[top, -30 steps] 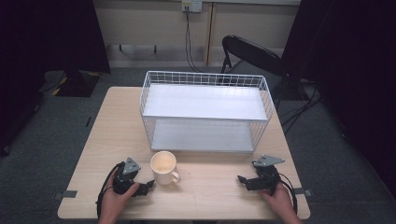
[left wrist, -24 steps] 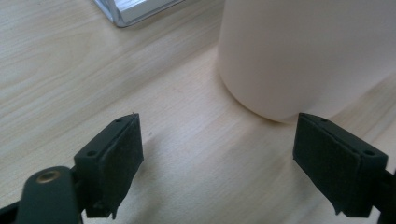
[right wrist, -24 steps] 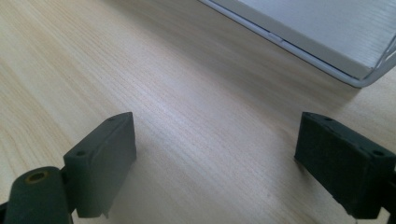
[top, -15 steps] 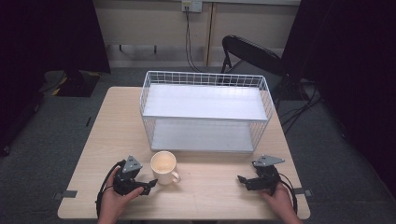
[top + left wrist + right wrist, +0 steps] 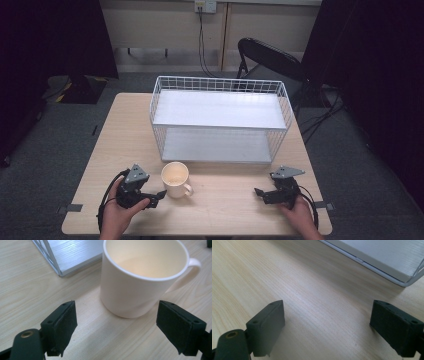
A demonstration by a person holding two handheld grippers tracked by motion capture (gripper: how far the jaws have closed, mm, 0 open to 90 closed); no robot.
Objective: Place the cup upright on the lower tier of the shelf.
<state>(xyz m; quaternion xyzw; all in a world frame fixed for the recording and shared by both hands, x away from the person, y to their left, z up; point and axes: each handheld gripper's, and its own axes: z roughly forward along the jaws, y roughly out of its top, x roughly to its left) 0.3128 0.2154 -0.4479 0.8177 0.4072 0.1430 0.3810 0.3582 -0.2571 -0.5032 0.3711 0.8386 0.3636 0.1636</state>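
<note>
Centrally on the near half of the light wooden table [image 5: 115, 130] stands a cream ceramic mug [image 5: 175, 179], upright, mouth up, nothing visible inside. Glossy glaze, plain sides without print, straight walls rounding in slightly at the base; interior a shade warmer than the outside. Its loop handle points toward the table's right side in the high view. Mug sits just in front of the white wire basket [image 5: 220, 90], near that basket's left front corner, apart from it. Basket is a two-level wire frame with pale flat shelves, the upper one bare. Left gripper [image 5: 159, 193] lies low on the table just left of the mug, held by the person's left hand [image 5: 117, 215]; jaws spread wide apart, and in the left gripper view the mug stands just beyond the two pads, not touched by either. Right gripper [image 5: 258, 191] rests well to the right, near the table's front right, in the right hand [image 5: 300, 216]; jaws likewise wide apart over bare wood, basket corner ahead of them.
</note>
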